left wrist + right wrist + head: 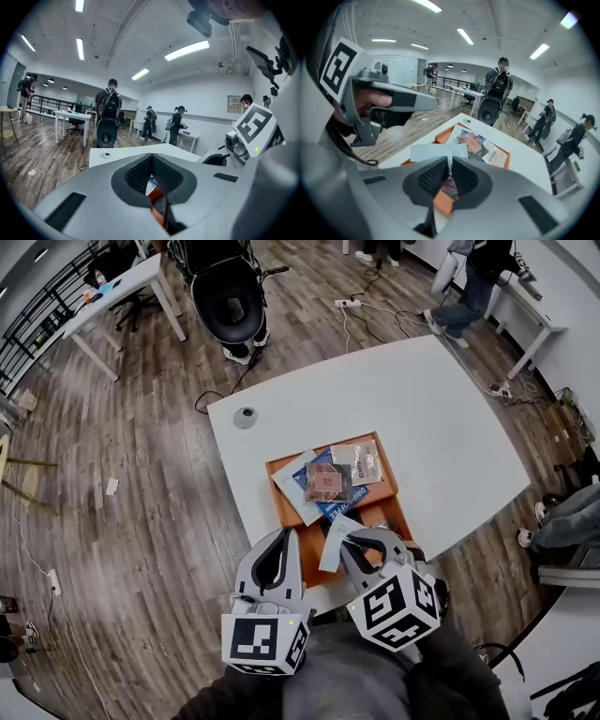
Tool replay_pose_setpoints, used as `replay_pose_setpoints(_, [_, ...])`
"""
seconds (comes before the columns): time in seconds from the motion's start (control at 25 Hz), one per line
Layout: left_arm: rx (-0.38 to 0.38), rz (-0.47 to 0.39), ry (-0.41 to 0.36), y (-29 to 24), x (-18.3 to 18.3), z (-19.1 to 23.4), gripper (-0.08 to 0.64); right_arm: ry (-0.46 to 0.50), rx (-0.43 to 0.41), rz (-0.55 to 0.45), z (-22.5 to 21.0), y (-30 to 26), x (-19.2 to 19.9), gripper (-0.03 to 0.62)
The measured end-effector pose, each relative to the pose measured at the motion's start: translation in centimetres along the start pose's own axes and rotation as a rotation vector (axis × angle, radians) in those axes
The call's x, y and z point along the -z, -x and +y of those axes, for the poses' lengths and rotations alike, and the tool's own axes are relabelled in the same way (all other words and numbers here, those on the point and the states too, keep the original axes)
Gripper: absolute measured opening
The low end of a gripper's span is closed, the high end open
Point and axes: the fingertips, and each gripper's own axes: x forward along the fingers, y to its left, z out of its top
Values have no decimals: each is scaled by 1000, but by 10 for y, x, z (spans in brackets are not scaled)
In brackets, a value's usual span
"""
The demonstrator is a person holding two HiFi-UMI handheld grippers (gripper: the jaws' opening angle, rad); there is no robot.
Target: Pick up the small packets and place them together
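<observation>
Head view: an orange tray point(281, 471) rests on the white table point(450, 427). A pile of small packets point(328, 482) lies at the tray's far end. The left hand-held gripper point(283, 534) hovers over the tray's near left edge. The right hand-held gripper point(351, 540) is just beside it, with a white packet point(337, 542) at its tips above the tray's near end.

Left gripper view: the left hand-held gripper point(151, 157) has its jaw tips together with nothing between them. Part of the tray shows through the gap behind the tips.

Right gripper view: the right hand-held gripper point(450, 162) is clamped on the white packet, which sticks out mostly to the left of the tips. The pile lies beyond it in the tray.
</observation>
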Motion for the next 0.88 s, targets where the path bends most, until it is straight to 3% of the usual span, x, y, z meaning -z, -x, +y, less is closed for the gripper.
replay_pose_setpoints(0.4, [-31,-22,-8,-24,-16,6,-5,5,57,-63,-49,1,-26,34])
replay_pose_setpoints(0.88, [-144,46,39,-64,-5,33,-5,-48,60,-83,-123,-44,-36,35])
